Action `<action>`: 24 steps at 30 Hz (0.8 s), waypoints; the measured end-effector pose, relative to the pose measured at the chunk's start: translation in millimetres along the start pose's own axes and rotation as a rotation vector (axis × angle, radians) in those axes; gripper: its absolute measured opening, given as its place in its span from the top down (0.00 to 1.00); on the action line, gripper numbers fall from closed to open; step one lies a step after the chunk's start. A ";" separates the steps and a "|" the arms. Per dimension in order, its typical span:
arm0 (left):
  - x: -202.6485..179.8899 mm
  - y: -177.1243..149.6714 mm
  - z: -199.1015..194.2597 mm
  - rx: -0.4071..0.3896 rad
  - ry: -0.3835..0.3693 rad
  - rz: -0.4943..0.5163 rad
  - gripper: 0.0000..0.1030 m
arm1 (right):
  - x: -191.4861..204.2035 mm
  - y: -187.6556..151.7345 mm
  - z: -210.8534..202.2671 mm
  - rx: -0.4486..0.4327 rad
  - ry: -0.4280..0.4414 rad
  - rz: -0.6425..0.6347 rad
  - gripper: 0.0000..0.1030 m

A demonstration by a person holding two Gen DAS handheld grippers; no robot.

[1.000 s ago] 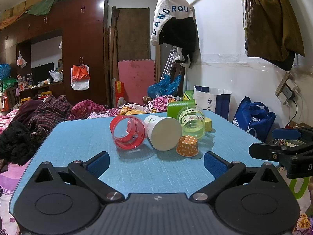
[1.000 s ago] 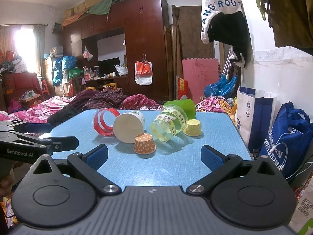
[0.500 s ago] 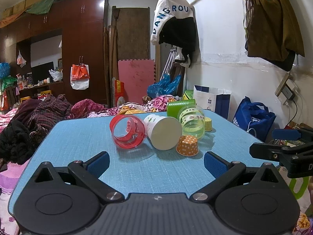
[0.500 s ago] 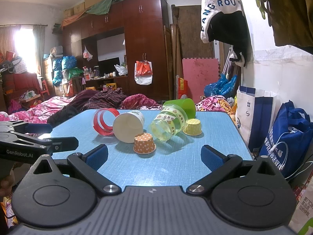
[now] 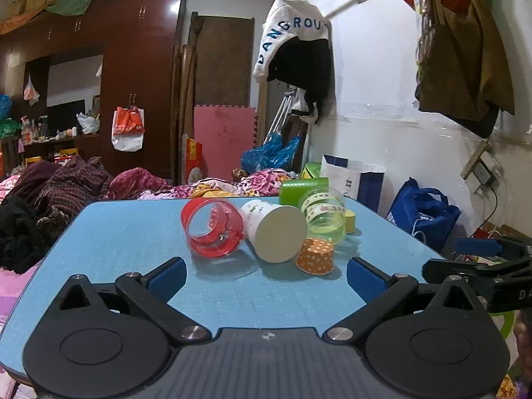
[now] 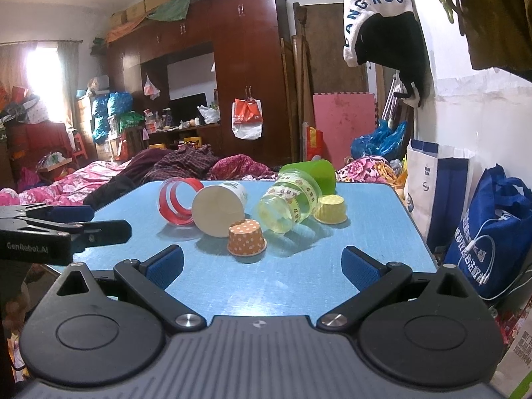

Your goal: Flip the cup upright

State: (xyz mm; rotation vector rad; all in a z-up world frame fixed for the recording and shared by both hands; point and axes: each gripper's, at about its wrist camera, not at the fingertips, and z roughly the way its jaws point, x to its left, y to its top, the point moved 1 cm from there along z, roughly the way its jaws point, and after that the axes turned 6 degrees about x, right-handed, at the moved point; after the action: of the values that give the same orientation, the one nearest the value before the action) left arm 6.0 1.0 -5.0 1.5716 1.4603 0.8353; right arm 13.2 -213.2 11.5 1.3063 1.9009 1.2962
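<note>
Your left hand-held gripper (image 5: 266, 277) is spread wide with nothing between its ribbed blue pads (image 5: 166, 277), low over the near edge of the matt blue textured surface (image 5: 116, 232). Your right hand-held gripper (image 6: 262, 266) is likewise spread and holds nothing.

The cups lie in a tight cluster mid-surface, well ahead of both grippers. A clear plastic cup with red bands (image 5: 212, 227) lies on its side, mouth toward you. Touching it on the right, a white paper cup with a flat cream base (image 5: 277, 229) also lies on its side, base toward you. Just in front of that stands a small orange polka-dot paper cup (image 5: 316, 256), mouth down. Behind it, a clear yellowish plastic cup with a printed band (image 6: 289, 204) lies tilted on its side, with a green plastic cup (image 6: 312, 173) on its side at the far edge and a small yellow paper cup (image 6: 331, 209) mouth down beside it.

A blue fabric bag (image 6: 492, 239) sits off the surface to the right.
</note>
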 end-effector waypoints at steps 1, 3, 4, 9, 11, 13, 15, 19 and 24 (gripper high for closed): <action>0.7 0.7 1.3 0.004 0.000 0.000 0.00 | -0.7 0.1 0.2 0.002 0.001 0.005 0.01; 0.8 1.3 3.4 0.013 0.001 0.003 0.00 | -0.1 0.4 0.6 0.006 0.004 0.004 0.01; 0.8 1.1 4.0 0.015 -0.001 0.006 0.00 | 0.6 0.2 0.6 0.005 0.009 -0.001 0.01; 3.1 0.7 6.4 0.010 -0.020 0.005 0.00 | 4.2 -0.3 0.2 0.001 0.037 -0.018 0.01; 7.0 0.6 5.5 -0.027 -0.046 -0.002 0.00 | 4.6 0.3 1.7 0.000 0.024 -0.018 0.01; 16.0 2.3 4.0 -0.088 -0.102 -0.014 0.00 | 2.8 0.3 4.2 0.005 0.023 -0.007 0.01; 25.8 10.1 3.5 -0.117 -0.136 0.001 0.00 | -0.1 0.3 7.9 0.016 0.042 0.014 0.01; 49.9 43.7 12.6 -0.122 -0.054 0.135 0.00 | -1.9 3.1 17.7 0.036 0.086 0.039 0.01; 88.4 92.8 42.1 0.048 -0.109 0.325 0.00 | 1.3 22.0 42.7 0.082 0.113 0.047 0.01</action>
State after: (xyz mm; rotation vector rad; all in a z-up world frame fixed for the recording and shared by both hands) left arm 94.9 83.7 53.7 1.8916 1.1721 0.8874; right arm 56.3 -191.8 13.0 1.3519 2.0307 1.3543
